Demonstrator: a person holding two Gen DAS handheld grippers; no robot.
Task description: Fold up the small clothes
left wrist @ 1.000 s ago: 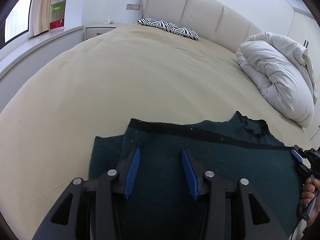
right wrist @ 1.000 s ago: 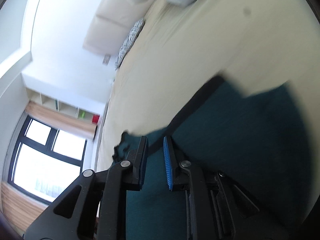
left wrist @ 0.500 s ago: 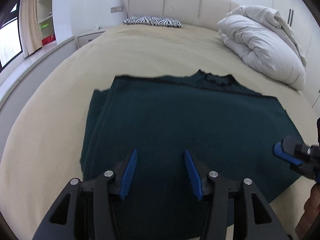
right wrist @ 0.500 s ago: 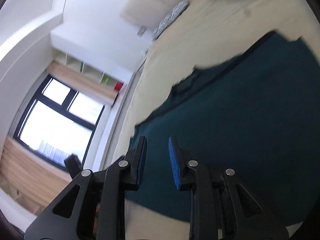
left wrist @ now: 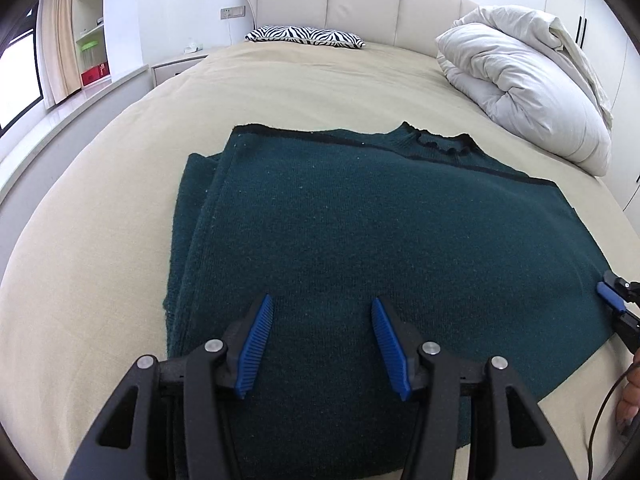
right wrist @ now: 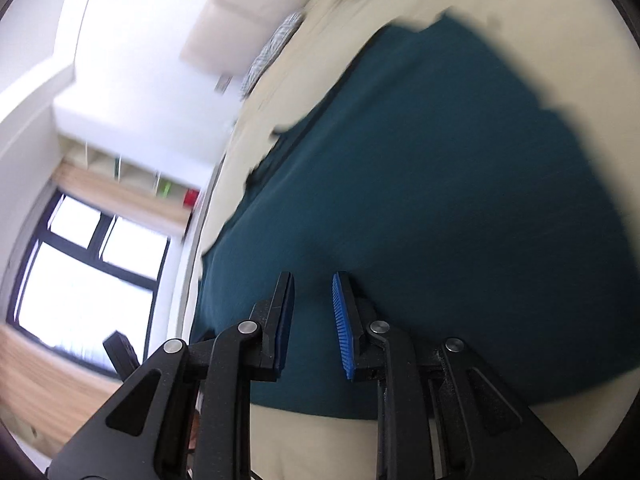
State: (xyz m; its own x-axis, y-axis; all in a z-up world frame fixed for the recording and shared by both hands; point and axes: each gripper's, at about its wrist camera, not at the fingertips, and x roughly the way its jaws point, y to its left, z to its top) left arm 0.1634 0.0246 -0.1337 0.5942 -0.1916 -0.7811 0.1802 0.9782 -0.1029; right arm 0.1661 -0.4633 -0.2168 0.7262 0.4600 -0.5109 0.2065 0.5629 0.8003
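Note:
A dark teal knitted sweater [left wrist: 380,220] lies flat on the beige bed [left wrist: 120,200], folded over itself, with its collar at the far edge and a black trim line across the far side. My left gripper [left wrist: 322,340] is open and empty above the sweater's near edge. My right gripper [right wrist: 312,324] is open and empty above the sweater [right wrist: 440,200] near its edge; that view is tilted and blurred. The right gripper's tip also shows in the left wrist view [left wrist: 618,304] at the sweater's right edge.
A bunched white duvet [left wrist: 528,80] lies at the bed's far right. A zebra-striped pillow [left wrist: 304,36] rests by the padded headboard [left wrist: 360,0]. A nightstand [left wrist: 176,68], shelves and a window [right wrist: 80,260] are on the left.
Both grippers have pulled back toward the sweater's near edge, so more of the sweater shows. The right gripper's jaws have opened wider. The sweater lies still.

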